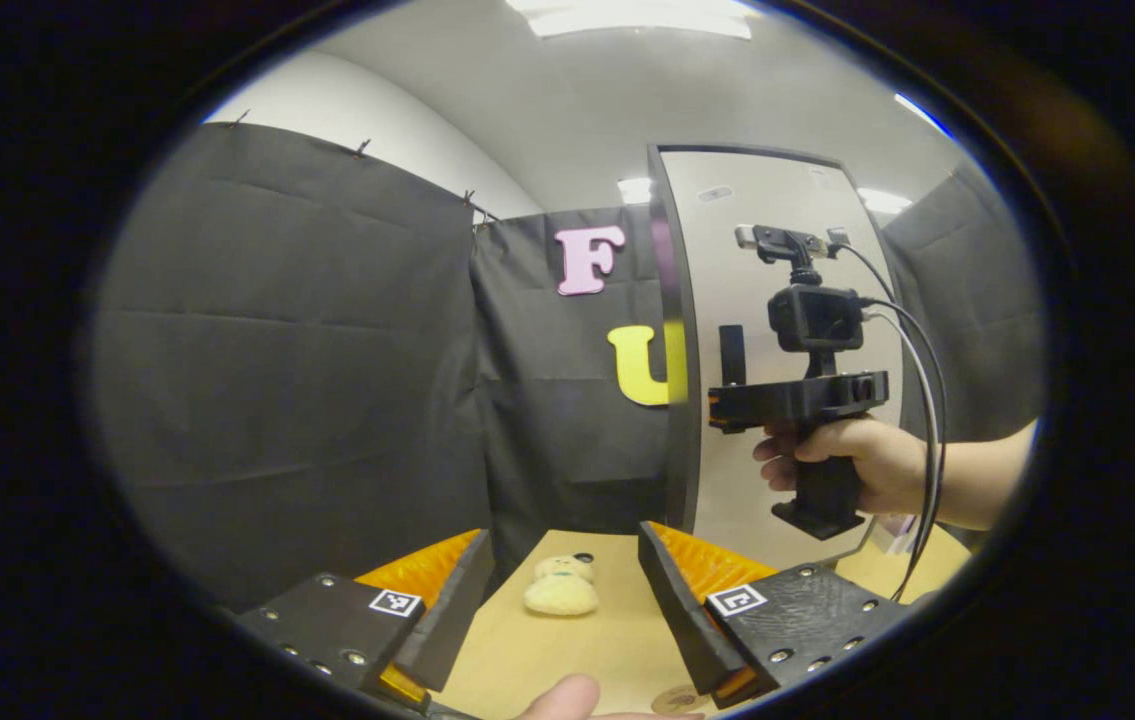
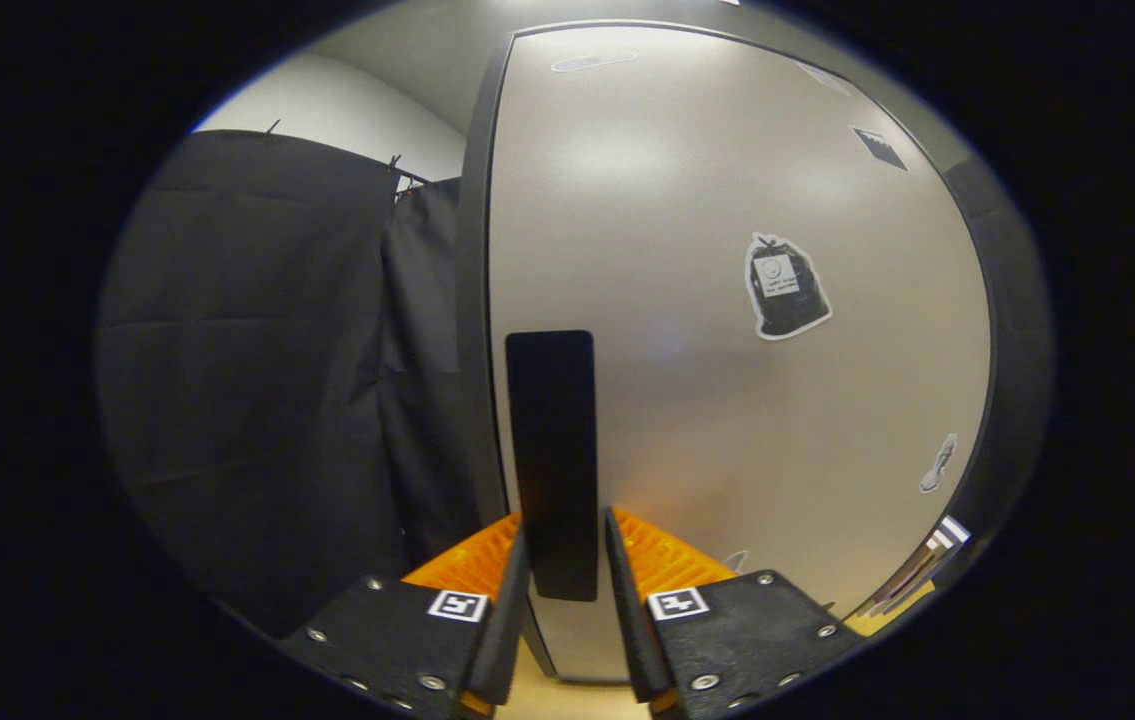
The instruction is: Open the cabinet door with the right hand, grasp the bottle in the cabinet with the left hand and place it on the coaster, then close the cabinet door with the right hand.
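Here the right hand-held gripper [image 2: 567, 560] straddles the dark handle [image 2: 551, 460] of the closed cabinet door [image 2: 727, 400], its fingers either side, contact unclear. The left hand-held gripper [image 1: 562, 590] hangs open and empty over the worktop [image 1: 567, 650] (a small plush toy [image 1: 561, 585] lies ahead).

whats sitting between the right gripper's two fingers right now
The cabinet door's dark vertical handle stands between the right gripper's fingers, as the right gripper view shows. Whether both fingers press on it, I cannot tell.
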